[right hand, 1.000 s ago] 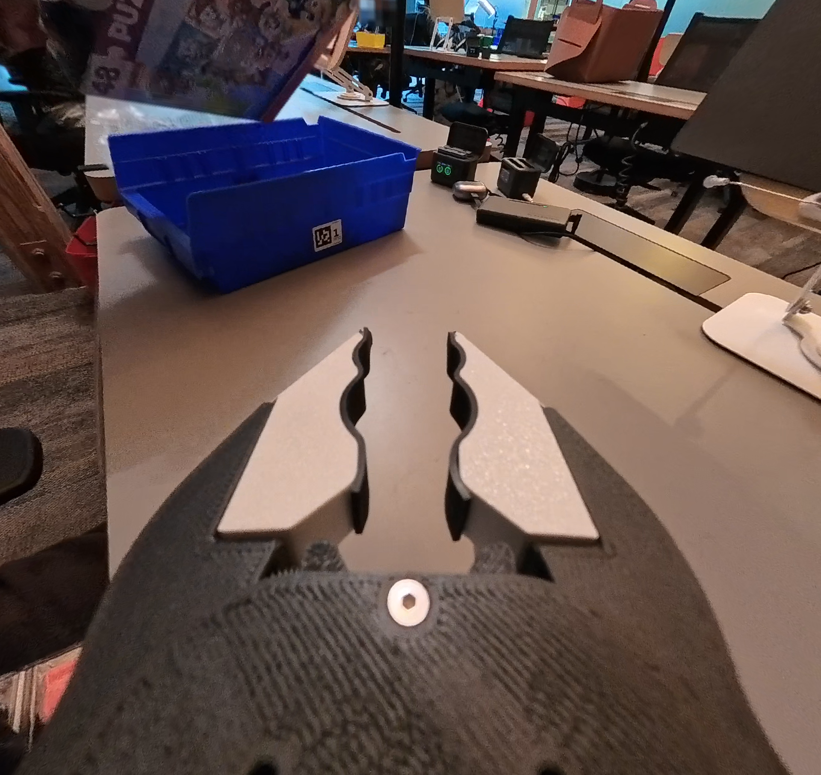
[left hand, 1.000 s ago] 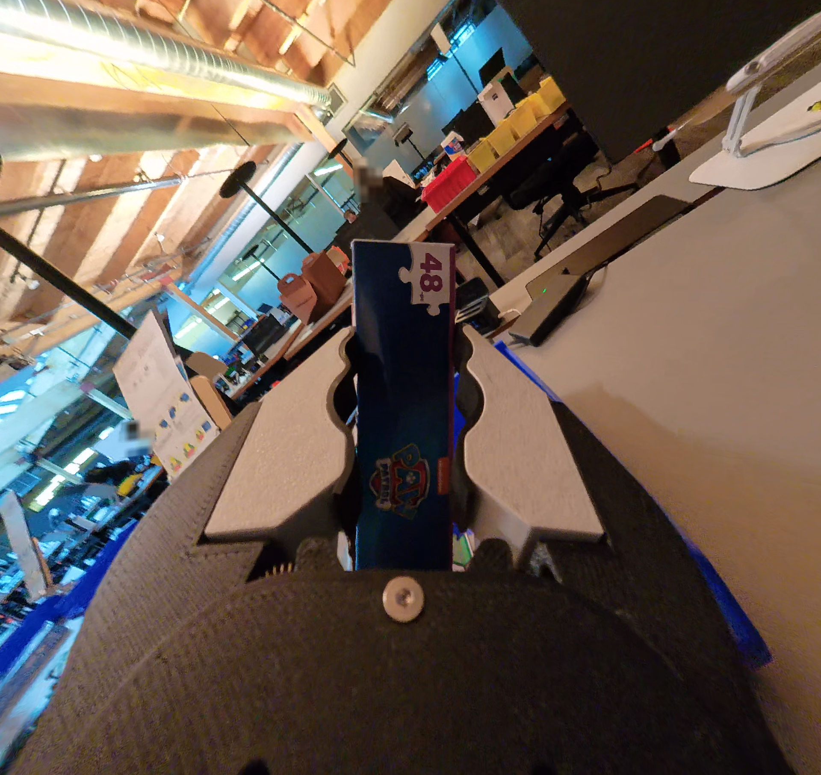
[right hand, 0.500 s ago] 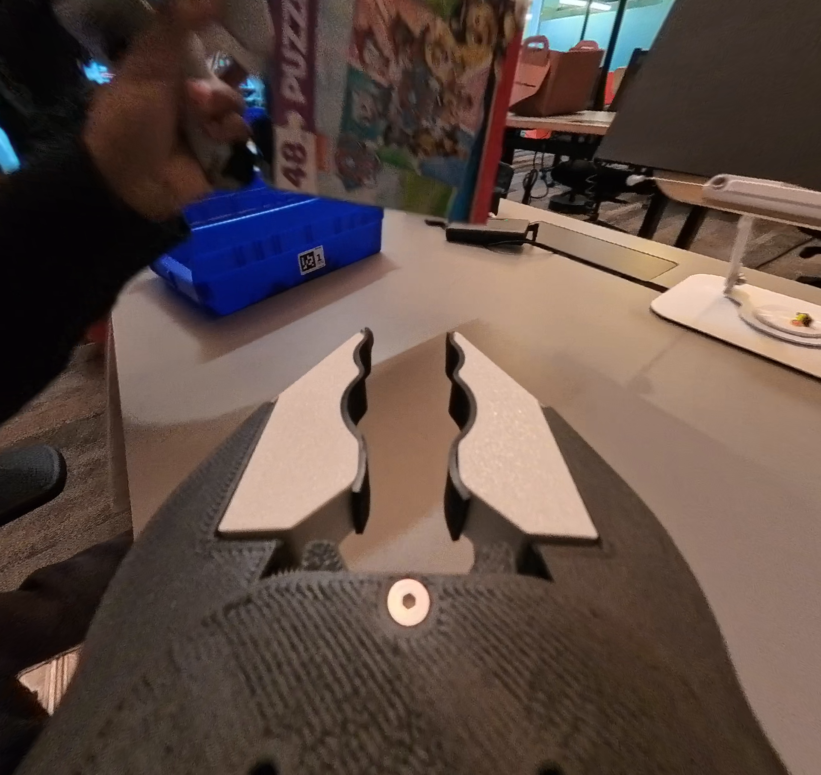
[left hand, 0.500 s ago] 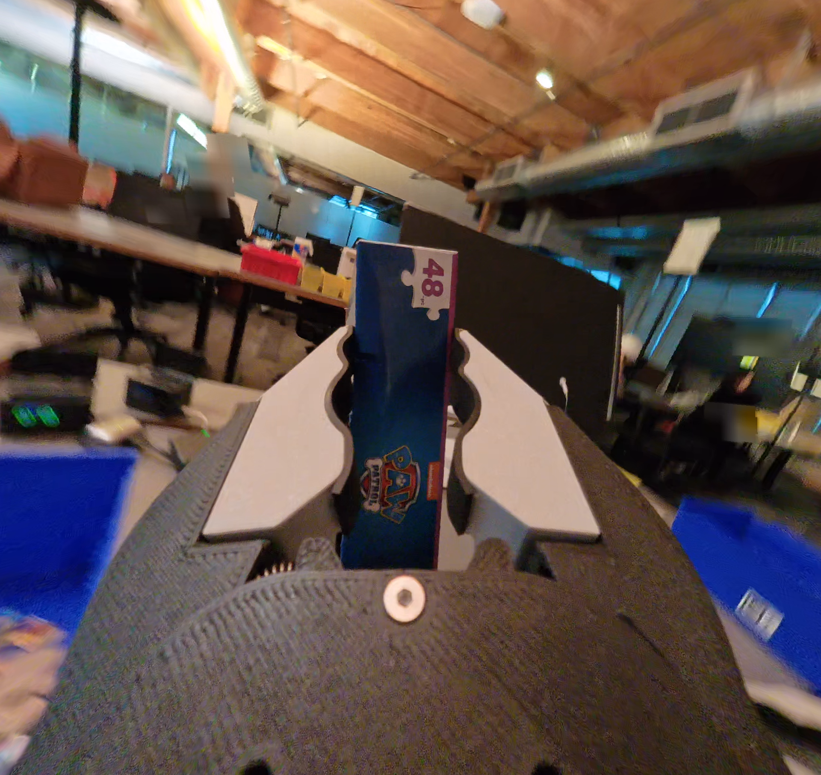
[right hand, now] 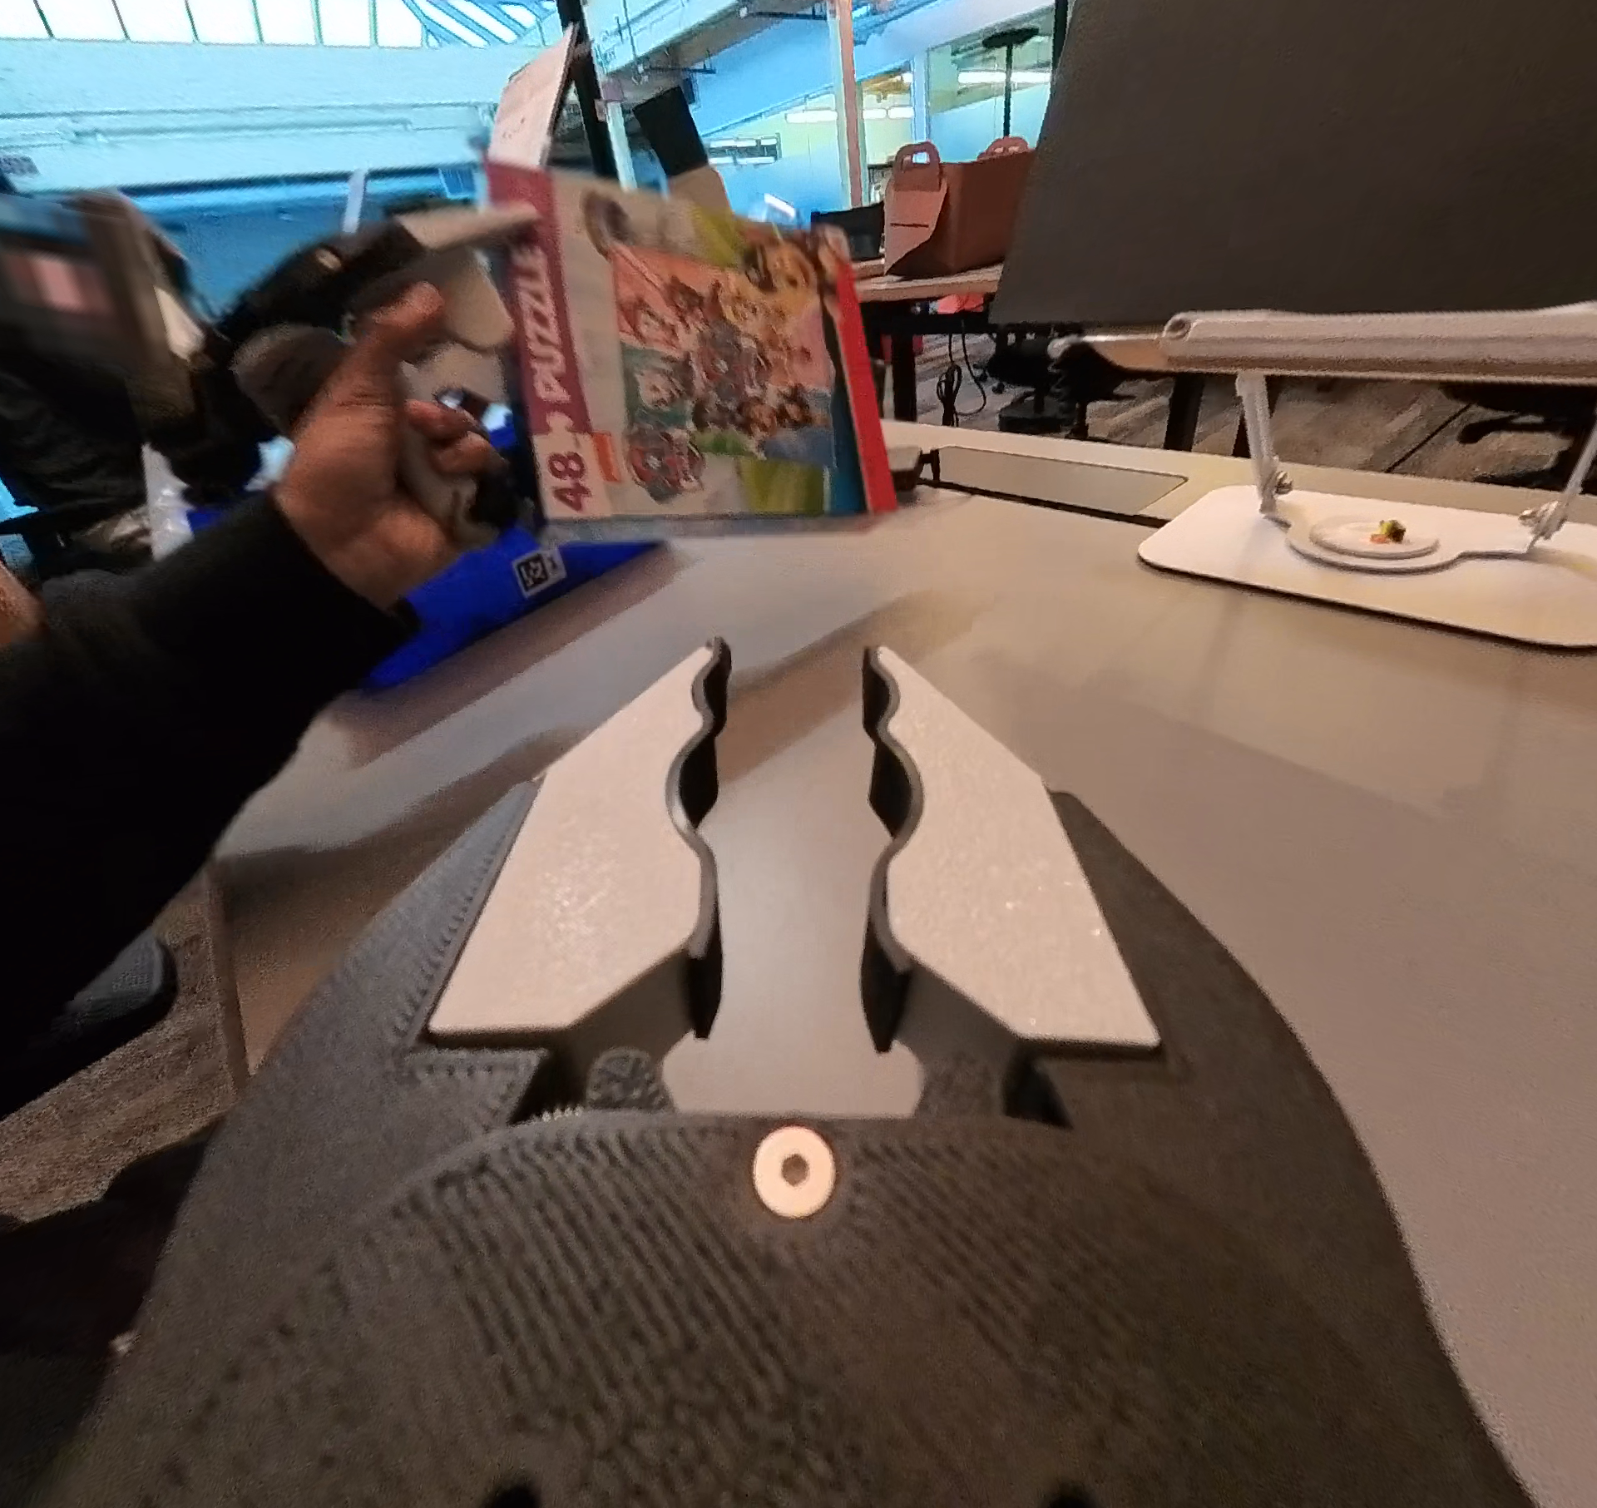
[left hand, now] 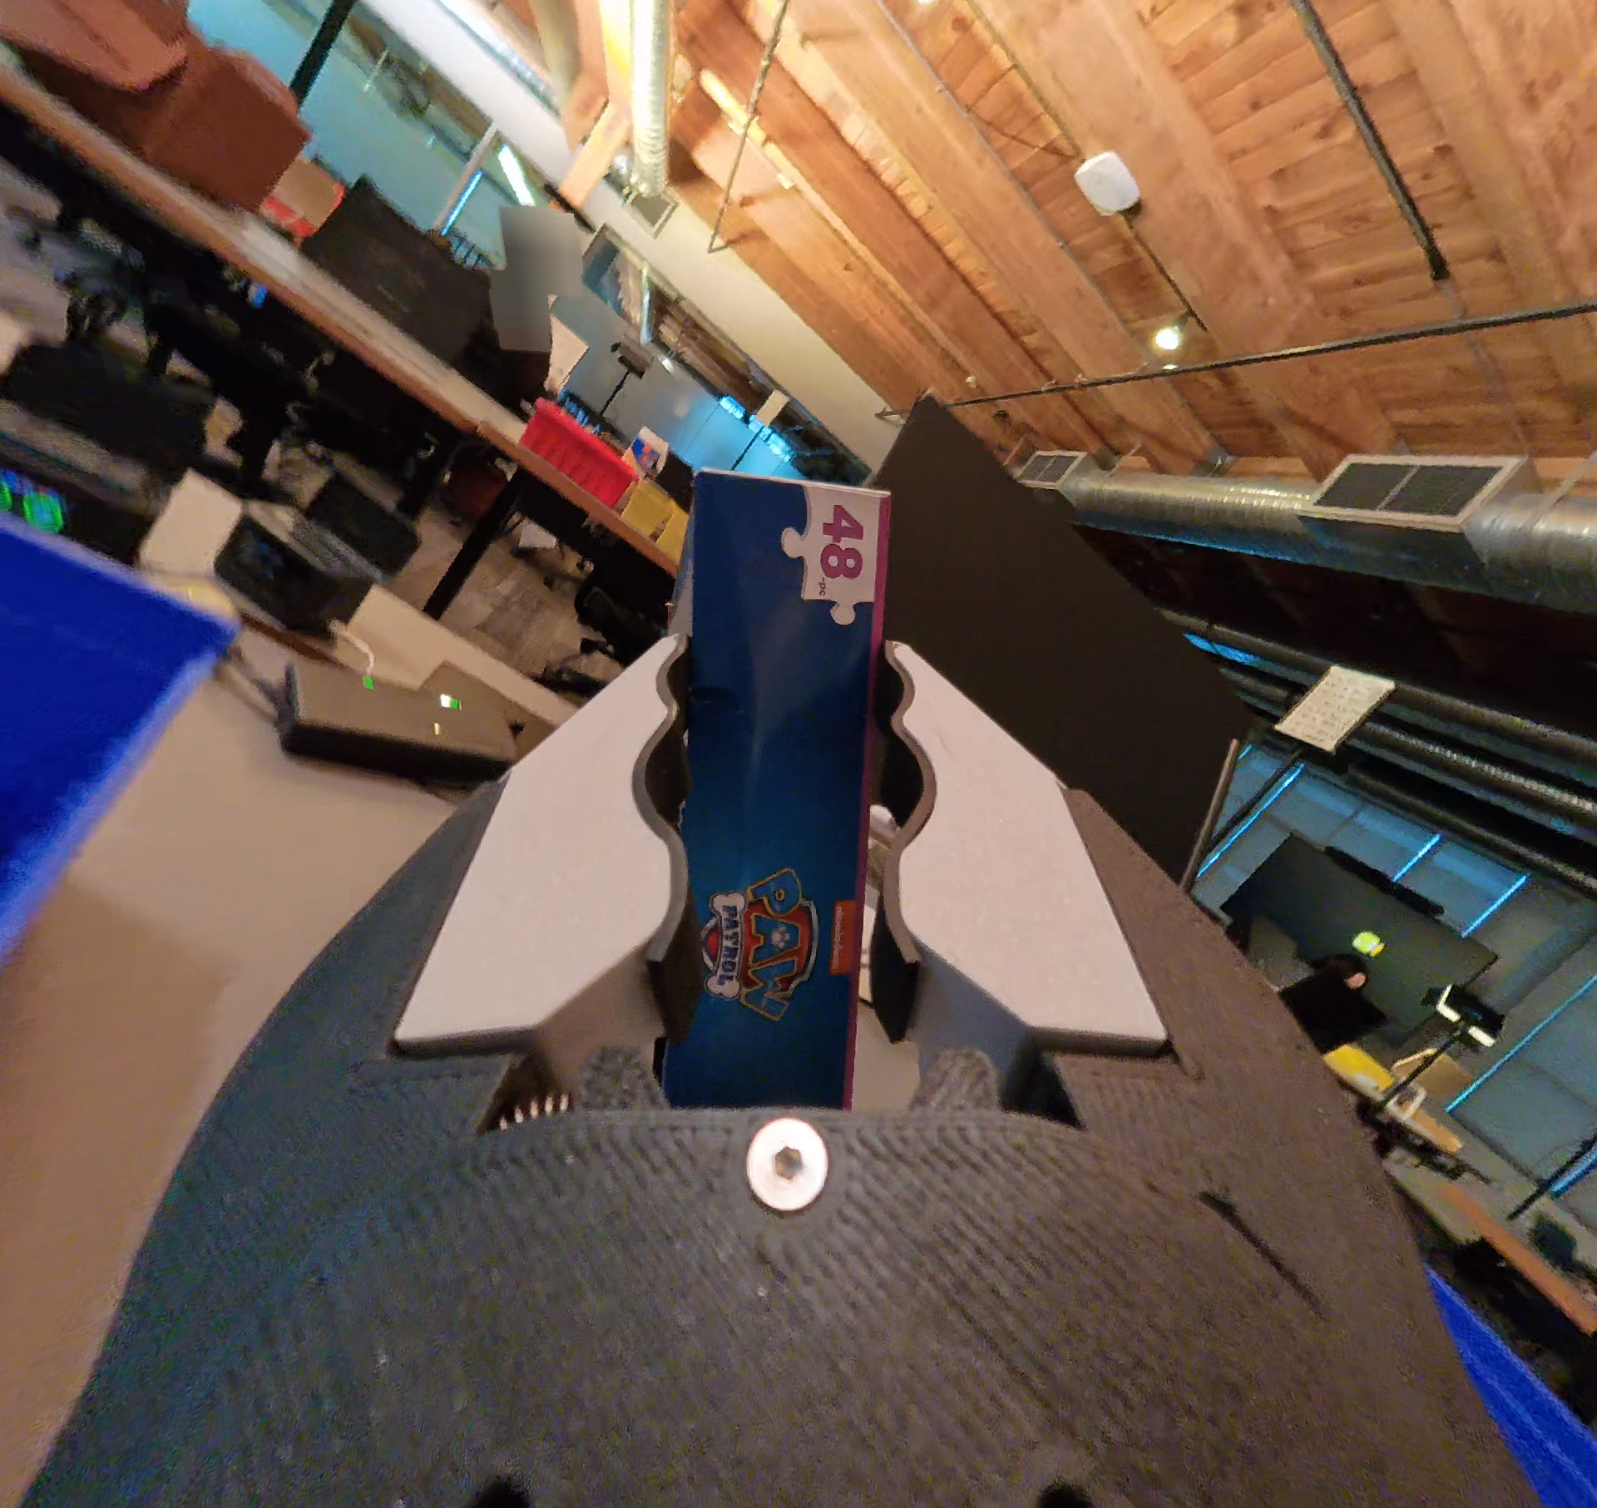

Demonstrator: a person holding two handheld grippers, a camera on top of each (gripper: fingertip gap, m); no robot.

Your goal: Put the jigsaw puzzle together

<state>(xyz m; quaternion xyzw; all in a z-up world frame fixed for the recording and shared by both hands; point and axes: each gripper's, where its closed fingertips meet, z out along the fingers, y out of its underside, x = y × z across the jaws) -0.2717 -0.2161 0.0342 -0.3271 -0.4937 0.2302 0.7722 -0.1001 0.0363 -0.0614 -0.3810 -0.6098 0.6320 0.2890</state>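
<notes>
Two units | left hand-held gripper (left hand: 782,671) tilted up, clamping puzzle box (left hand: 778,784) | right hand-held gripper (right hand: 797,663) level, spread apart, bare above table (right hand: 1210,775)

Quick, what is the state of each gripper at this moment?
Left gripper: closed on the blue puzzle box, fingers pressing its two sides.
Right gripper: open, nothing between its fingers, over the grey table.
</notes>
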